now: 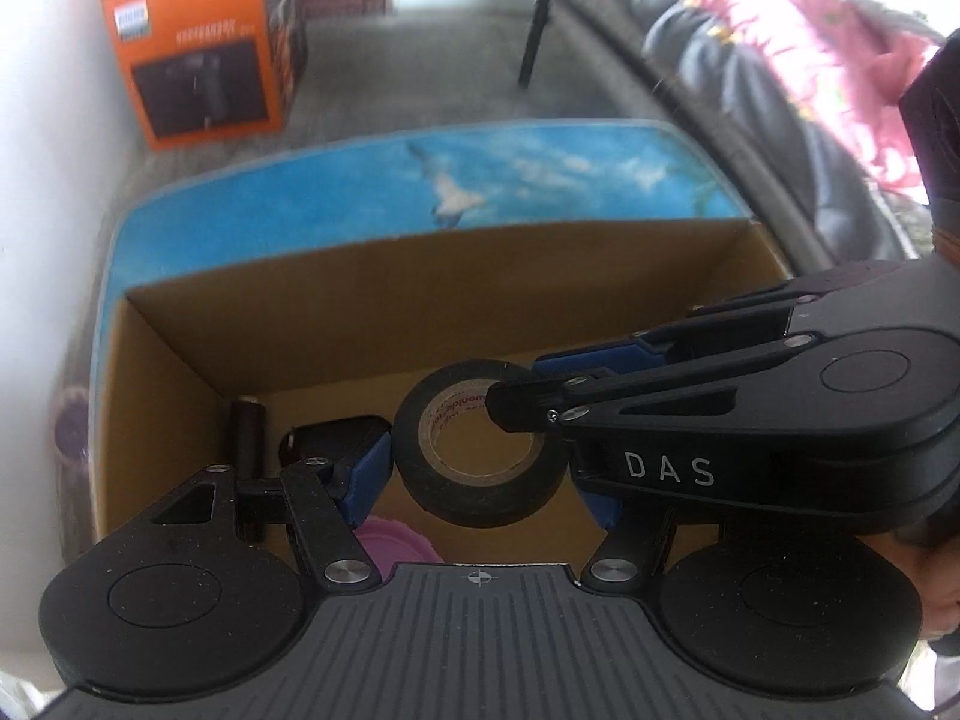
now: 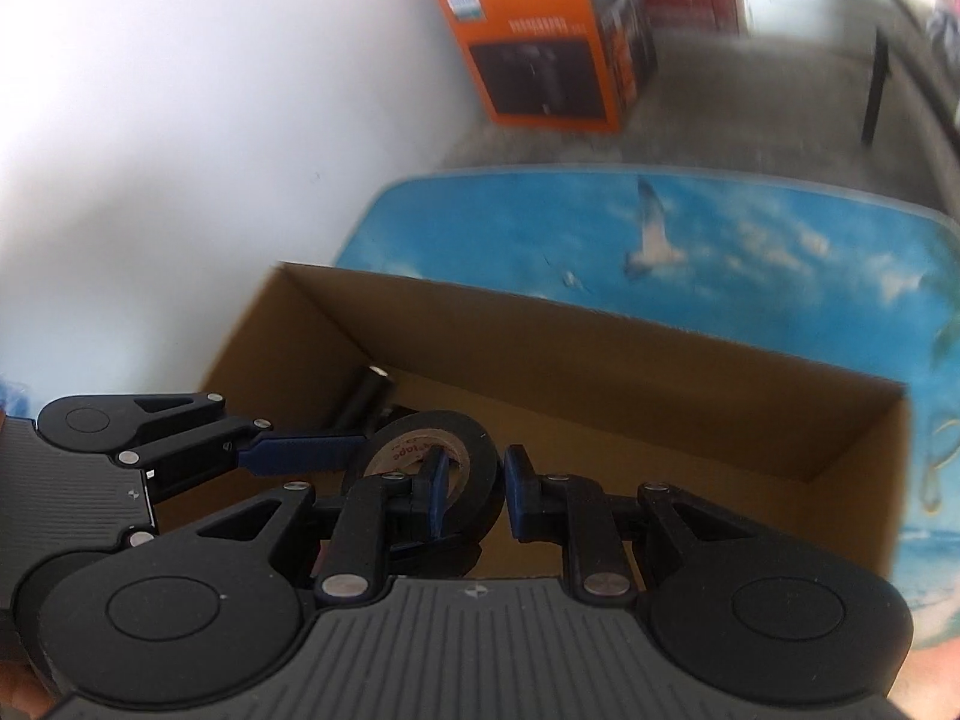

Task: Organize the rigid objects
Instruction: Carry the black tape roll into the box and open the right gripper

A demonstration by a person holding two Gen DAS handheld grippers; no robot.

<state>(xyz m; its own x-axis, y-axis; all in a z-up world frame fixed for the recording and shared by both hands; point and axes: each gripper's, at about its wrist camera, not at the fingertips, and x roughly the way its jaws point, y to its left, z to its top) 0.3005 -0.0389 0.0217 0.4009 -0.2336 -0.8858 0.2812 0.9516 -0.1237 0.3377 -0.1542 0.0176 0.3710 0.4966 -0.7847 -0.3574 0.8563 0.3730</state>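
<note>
Nearest in the left wrist view, the left gripper (image 1: 480, 480) is seen with its blue pads set against the outer sides of the black tape roll (image 1: 480, 450), held over the cardboard box (image 1: 420, 276). From the right, the right gripper (image 1: 525, 387) is poked through the roll's hole. A purple thing (image 1: 396, 540) is mostly hidden behind the gripper body.

Now the right wrist view: the roll's wall is pinched between the right fingers (image 2: 437, 489), one inside, one outside. Far left in the box, a black cylinder (image 2: 366, 396) is half hidden.
</note>
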